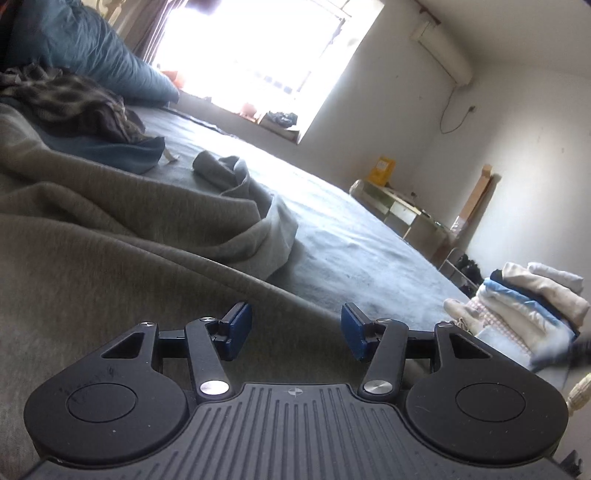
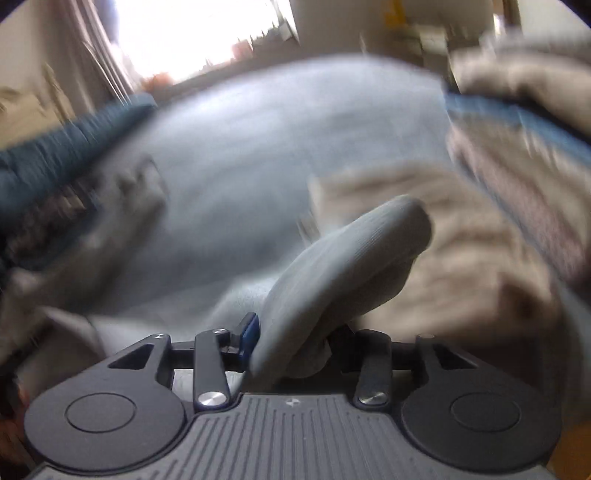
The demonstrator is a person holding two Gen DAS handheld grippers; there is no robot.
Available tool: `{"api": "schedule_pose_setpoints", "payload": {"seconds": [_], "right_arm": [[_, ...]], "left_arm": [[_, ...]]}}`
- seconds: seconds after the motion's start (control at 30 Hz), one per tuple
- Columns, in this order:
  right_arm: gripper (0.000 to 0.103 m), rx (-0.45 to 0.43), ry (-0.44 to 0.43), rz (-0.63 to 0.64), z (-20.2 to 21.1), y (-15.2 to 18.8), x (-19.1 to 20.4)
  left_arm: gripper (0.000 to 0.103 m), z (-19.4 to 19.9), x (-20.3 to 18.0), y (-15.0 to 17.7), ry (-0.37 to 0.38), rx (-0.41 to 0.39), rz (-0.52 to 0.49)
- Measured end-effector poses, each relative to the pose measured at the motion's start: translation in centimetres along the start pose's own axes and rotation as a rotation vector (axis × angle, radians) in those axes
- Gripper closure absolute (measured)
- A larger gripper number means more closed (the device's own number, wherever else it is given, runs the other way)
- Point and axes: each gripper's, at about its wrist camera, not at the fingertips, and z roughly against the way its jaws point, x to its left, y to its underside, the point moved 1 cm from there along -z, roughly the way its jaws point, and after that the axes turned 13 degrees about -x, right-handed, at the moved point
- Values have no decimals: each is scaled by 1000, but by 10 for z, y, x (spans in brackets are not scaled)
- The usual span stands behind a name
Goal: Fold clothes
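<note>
The left gripper stands half open and empty over a grey garment on the bed. The right gripper clamps a grey cuff.

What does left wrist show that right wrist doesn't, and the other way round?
Left wrist only: the left gripper open with nothing between its pads, over a rumpled grey-green garment; an air conditioner on the wall.

Right wrist only: the right gripper with a fold of grey fabric between its fingers; the frame is motion-blurred, so the grip itself is unclear.

Both: the blue-grey bed cover, the stack of folded clothes and the bright window.
</note>
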Motion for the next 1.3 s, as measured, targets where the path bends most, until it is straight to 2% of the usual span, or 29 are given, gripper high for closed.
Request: {"api": "schedule_pose_setpoints", "payload": {"seconds": [0.07,0.2,0.37,0.43,0.53,0.63,0.67,0.8,0.9,0.97,1.03,1.13,1.2,1.3], "right_arm": [[60,65,-7,-72,9,9,-22],[56,-24,-18,-109,65,-4,-42],[55,-220,-170,-50,107,-53,-1],[55,-262,-266,20,91,-73,32],[55,-243,-362,102,28,-100,92],[56,-182,-440,155,-53,-126,154],[56,-165,-458,174,-80,-134,175],[57,-137,-406,254,-197,-153,253],[57,-103,-336,272,-290,-162,290],[57,-81,-283,256,-346,-165,302],[57,-45,-271,194,-390,-170,302],[55,34,-353,63,-436,-179,300],[47,89,-401,-13,-457,-184,301],[46,165,-473,-101,-483,-188,305]], "left_arm": [[49,3,-2,-3,-2,-6,2],[48,9,-11,-16,9,-44,-29],[47,-14,-28,-42,-27,-27,-120],[47,-34,-29,-46,-50,-7,-164],[47,-65,-23,-44,-114,26,-214],[47,-84,-6,-33,-156,59,-202],[47,-86,-2,-29,-146,68,-191],[47,-93,6,-23,-131,106,-170],[47,-93,13,-23,-106,121,-111],[46,-93,14,-21,-102,125,-110],[46,-93,15,-20,-97,124,-111],[46,-92,16,-18,-88,121,-111],[44,-92,16,-18,-76,117,-111],[42,-91,17,-16,-60,112,-100]]}}
